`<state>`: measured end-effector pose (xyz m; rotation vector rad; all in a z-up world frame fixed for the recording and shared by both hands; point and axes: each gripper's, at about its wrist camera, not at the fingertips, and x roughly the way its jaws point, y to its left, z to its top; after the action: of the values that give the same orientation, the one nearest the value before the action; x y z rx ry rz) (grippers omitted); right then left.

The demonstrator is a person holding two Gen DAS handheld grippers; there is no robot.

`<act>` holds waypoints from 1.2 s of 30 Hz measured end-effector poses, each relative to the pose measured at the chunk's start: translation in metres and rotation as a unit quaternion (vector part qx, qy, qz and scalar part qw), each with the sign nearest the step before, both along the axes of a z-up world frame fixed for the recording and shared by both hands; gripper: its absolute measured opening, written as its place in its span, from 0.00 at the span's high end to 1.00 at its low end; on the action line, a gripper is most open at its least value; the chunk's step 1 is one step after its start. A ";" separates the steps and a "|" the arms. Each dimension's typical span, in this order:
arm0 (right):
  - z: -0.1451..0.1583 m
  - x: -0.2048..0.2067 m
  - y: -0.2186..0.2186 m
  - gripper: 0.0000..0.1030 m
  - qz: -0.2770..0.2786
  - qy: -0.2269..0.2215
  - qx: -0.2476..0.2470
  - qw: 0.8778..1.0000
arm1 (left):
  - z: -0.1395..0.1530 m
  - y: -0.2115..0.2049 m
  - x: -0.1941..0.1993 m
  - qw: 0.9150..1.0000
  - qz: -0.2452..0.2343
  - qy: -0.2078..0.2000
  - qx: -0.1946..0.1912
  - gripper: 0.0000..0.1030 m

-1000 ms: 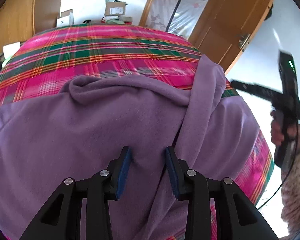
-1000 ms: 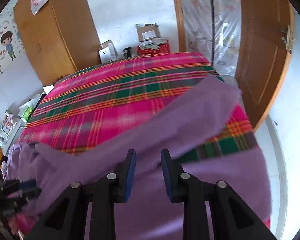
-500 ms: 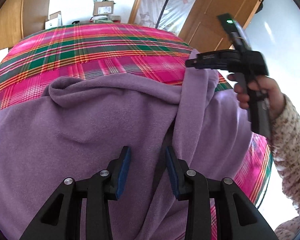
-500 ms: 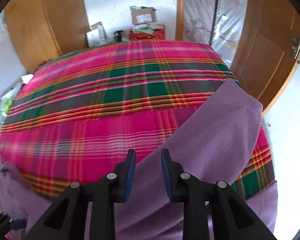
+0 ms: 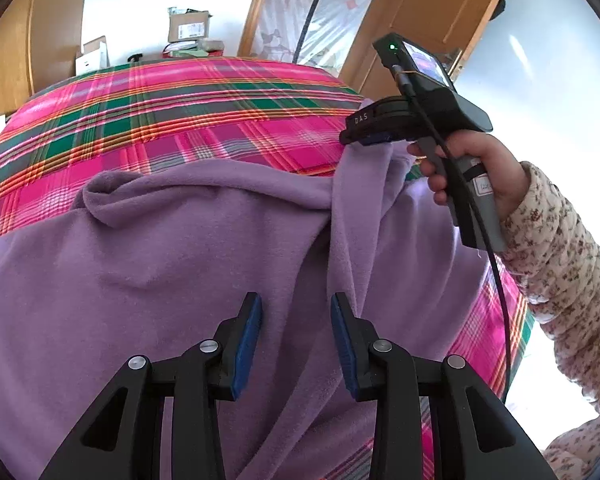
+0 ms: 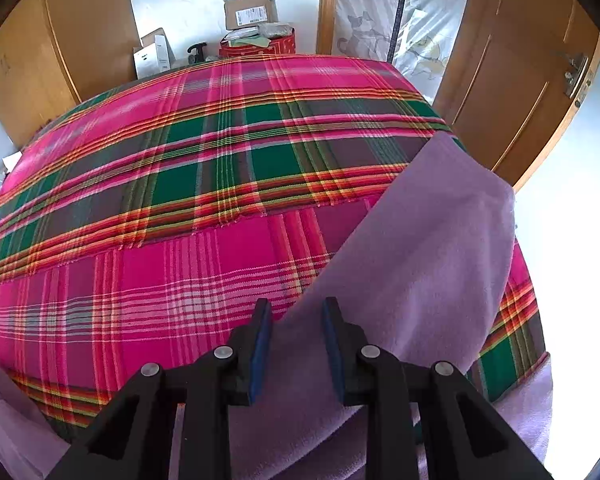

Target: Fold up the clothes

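1. Nearest, the left gripper [image 5: 296, 320] hangs over the purple fleece garment [image 5: 160, 280], its blue pads spread apart with cloth under the gap and nothing pinched.
2. The garment lies across the near edge of the bed [image 6: 180, 184], on the pink-and-green plaid cover; its lower part runs out of view, so its whole outline cannot be made out.
3. One long sleeve [image 6: 420, 248] runs from the near edge toward the bed's far right corner, its end pointing at the wooden door [image 6: 520, 80].
4. The right gripper [image 6: 296, 332] sits over the sleeve's left edge, pads parted, not pressing the fleece.
5. In the left view the right hand [image 5: 472, 168], in a flowered cuff, covers part of the handle.
6. Beyond the far edge stand cardboard boxes [image 6: 252, 10].
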<state>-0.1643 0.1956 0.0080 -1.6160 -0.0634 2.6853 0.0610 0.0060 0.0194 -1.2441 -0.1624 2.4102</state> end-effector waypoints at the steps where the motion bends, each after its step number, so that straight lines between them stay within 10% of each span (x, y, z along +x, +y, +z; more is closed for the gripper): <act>1: 0.000 0.000 0.000 0.75 -0.001 0.002 0.002 1.000 | 0.001 0.000 0.001 1.000 -0.002 0.001 0.001 0.64; 11: -0.002 0.001 0.005 0.94 -0.008 0.016 0.011 1.000 | 0.002 0.005 0.006 1.000 -0.004 0.003 -0.009 0.64; 36: 0.040 0.051 0.049 0.96 -0.053 0.081 -0.044 0.994 | 0.001 0.021 0.009 0.998 0.001 0.019 -0.057 0.63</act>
<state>-0.1131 0.2450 0.0475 -1.3707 0.1391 2.7612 0.0702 0.0272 0.0201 -1.2465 -0.0157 2.4717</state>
